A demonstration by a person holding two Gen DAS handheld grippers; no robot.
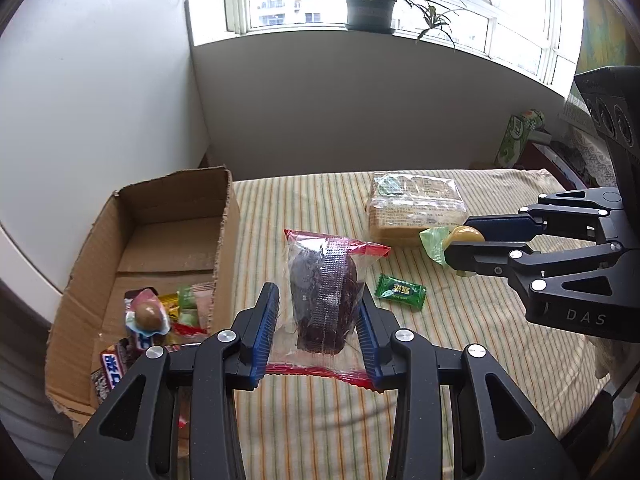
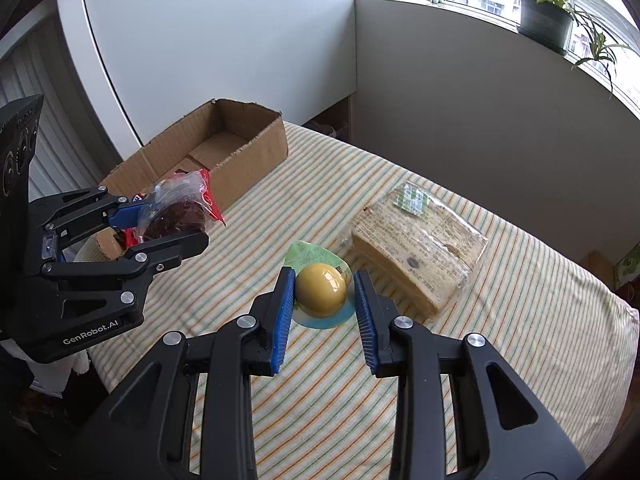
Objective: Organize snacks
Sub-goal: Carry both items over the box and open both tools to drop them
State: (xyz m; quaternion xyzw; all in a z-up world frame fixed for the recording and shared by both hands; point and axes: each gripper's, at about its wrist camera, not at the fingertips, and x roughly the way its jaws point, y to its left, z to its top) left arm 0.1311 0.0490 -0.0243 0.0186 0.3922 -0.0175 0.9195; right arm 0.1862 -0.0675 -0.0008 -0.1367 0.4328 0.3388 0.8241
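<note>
The cardboard box (image 1: 168, 236) is my landmark, and it already holds a small heap of wrapped snacks (image 1: 160, 320) at its near end, with its far end bare, so I judge the sorting to be partly done. Out on the striped cloth (image 1: 320, 420), well to the right of the box, the big clear pack of wafer biscuits (image 1: 416, 210) lies flat and untouched, the largest thing left. Nearer the box, my left gripper (image 1: 320, 320) has its blue pads closed on a clear red-edged packet (image 1: 324, 300) with a dark lump inside, lifted off the cloth just beside the box's right wall; it needs only to go over that wall. My right gripper (image 2: 324, 304) is narrowed around a sealed yellow egg-shaped snack (image 2: 321, 294) in a green-backed wrapper, held in front of the wafer pack, far from the box. Smallest, a green candy (image 1: 400, 292) lies loose on the cloth between the two held snacks, not yet collected.
</note>
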